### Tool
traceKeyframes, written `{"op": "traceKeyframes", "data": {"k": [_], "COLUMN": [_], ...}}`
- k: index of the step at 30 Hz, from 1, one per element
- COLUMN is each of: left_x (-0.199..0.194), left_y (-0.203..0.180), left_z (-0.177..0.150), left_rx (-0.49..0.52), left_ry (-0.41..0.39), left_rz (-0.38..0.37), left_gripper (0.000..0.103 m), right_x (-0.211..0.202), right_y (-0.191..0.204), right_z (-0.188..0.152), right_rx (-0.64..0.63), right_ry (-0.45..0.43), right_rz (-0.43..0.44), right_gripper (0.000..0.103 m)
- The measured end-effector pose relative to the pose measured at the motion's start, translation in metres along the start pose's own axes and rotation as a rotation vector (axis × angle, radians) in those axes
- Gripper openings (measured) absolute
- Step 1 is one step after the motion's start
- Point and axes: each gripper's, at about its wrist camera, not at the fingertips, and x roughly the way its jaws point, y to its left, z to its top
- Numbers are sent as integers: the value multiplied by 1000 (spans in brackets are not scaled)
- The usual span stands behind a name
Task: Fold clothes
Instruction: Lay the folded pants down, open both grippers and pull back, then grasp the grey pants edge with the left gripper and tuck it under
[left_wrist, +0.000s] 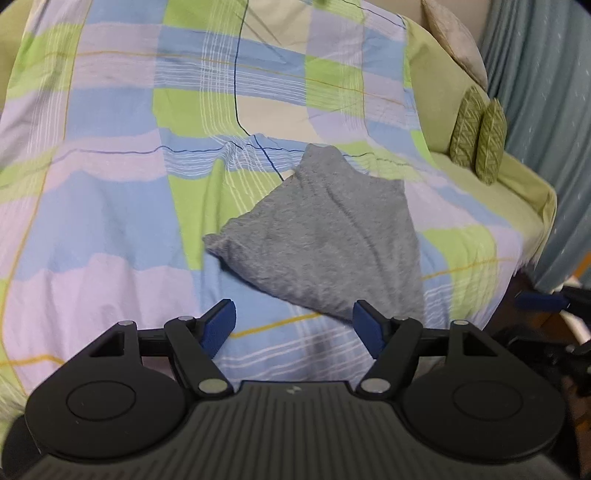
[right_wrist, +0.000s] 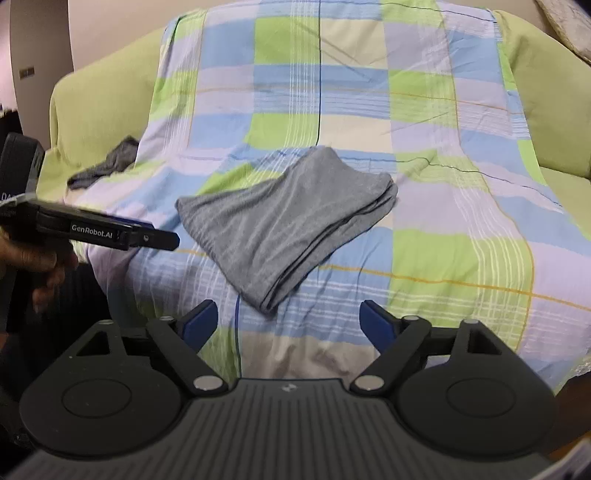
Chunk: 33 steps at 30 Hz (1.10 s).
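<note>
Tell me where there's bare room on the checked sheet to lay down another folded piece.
Bare checked sheet lies right of the folded grey garment, and up the backrest behind it. Left is tighter: the left gripper and a crumpled dark garment.

Green sofa fills most of scene. Checked sheet in blue, green, lilac, cream draped over backrest and seat, wrinkled at seat crease. Two green patterned cushions stand side by side against one sofa arm. Pale cushion rests on top of backrest above them. Blue-grey curtain hangs beyond that arm. Beige wall behind sofa. Lighting soft, even.
</note>
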Motion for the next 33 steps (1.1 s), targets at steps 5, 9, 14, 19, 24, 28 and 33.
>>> {"op": "traceKeyframes", "data": {"k": [5,9,14,19,24,28,33], "left_x": [15,33,50,58,59,62,66], "left_y": [5,13,30,48,53,58,61], "left_z": [3,6,14,16,13,12,12], "left_rx": [-95,-163,-231,-289,-271,-255,-225], "left_ry": [-22,-19,-54,-63,-80,-83,-94], "left_rz": [21,11,-11,-47,-64,-79,-105], "left_gripper": [71,68,53,32,20,19,18], "right_x": [2,2,27,66,159,228,288], "right_y": [-9,-23,-52,-75,-98,-94,-97], "right_z": [0,6,37,93,172,203,213], "right_rx": [16,18,-12,-107,-234,-370,-399], "right_ry": [-2,-9,-6,-25,93,224,396], "right_rz": [21,32,60,176,301,395,562], "right_gripper": [86,86,86,86,86,82,67]}}
